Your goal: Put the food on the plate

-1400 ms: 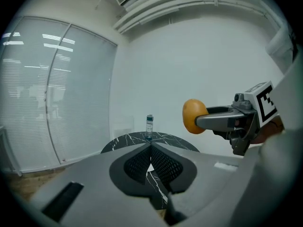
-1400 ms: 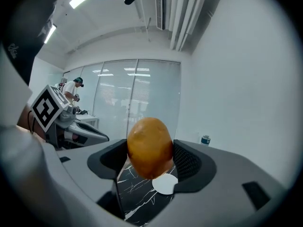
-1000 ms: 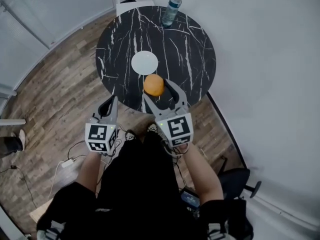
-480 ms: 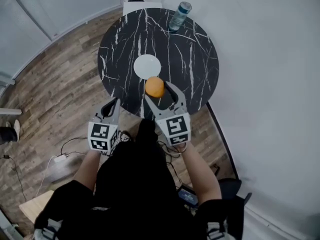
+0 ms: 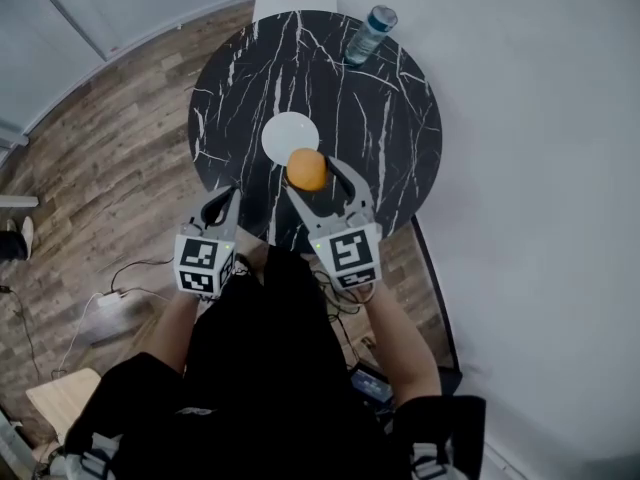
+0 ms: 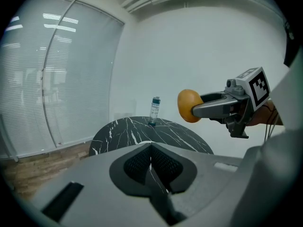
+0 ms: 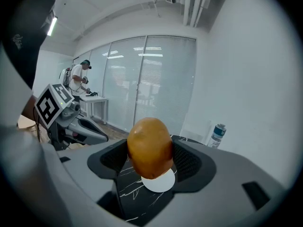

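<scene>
Over the plate (image 5: pixel 281 134) edge, my right gripper (image 5: pixel 310 176) clamps the firm-looking, roll-prone food (image 5: pixel 307 167) mid-body; left gripper (image 5: pixel 222 202) jaws together, empty.

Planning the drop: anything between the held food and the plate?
Nothing visible. The right gripper holds the food over the table, just short of the plate, which is bare. The bottle stands at the far edge, clear of the path.
</scene>
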`<state>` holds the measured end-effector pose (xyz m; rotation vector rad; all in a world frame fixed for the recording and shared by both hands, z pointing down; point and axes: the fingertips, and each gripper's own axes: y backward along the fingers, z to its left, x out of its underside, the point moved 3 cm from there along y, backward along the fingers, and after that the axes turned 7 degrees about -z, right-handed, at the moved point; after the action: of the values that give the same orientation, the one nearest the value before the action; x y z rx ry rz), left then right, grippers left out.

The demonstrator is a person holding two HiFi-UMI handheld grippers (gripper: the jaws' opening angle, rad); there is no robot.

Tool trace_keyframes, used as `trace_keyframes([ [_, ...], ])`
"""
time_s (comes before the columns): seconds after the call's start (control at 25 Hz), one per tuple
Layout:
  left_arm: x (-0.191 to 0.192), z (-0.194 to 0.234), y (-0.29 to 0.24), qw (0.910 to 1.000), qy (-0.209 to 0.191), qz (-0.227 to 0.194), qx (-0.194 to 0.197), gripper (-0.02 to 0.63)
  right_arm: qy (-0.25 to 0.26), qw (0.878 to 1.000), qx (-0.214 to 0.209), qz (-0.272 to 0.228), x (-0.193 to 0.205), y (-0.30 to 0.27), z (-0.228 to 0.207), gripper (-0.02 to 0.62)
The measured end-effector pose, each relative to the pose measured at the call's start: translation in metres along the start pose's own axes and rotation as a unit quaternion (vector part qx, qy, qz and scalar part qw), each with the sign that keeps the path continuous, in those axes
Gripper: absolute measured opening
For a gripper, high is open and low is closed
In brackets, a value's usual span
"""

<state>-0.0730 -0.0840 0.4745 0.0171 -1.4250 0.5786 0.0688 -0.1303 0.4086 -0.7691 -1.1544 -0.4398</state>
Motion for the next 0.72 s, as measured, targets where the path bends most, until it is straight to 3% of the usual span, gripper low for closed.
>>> trace_keyframes([
  [0.28,-0.004,0.006,-0.038,0.9999,0.009,0.01,-0.01,0.0,0.06,0.996,-0.051,0.04,-0.004,-0.02,-0.02,0.293],
  [0.48,0.004,0.013,-0.063,0.9992,0.027,0.022,-0.022,0.0,0.129,0.984,-0.081,0.094,0.007,-0.044,-0.032,0.293],
  [0.72,0.006,0.024,-0.088,0.998,0.042,0.025,-0.041,0.0,0.171,0.969,-0.121,0.131,0.022,-0.073,-0.045,0.293],
])
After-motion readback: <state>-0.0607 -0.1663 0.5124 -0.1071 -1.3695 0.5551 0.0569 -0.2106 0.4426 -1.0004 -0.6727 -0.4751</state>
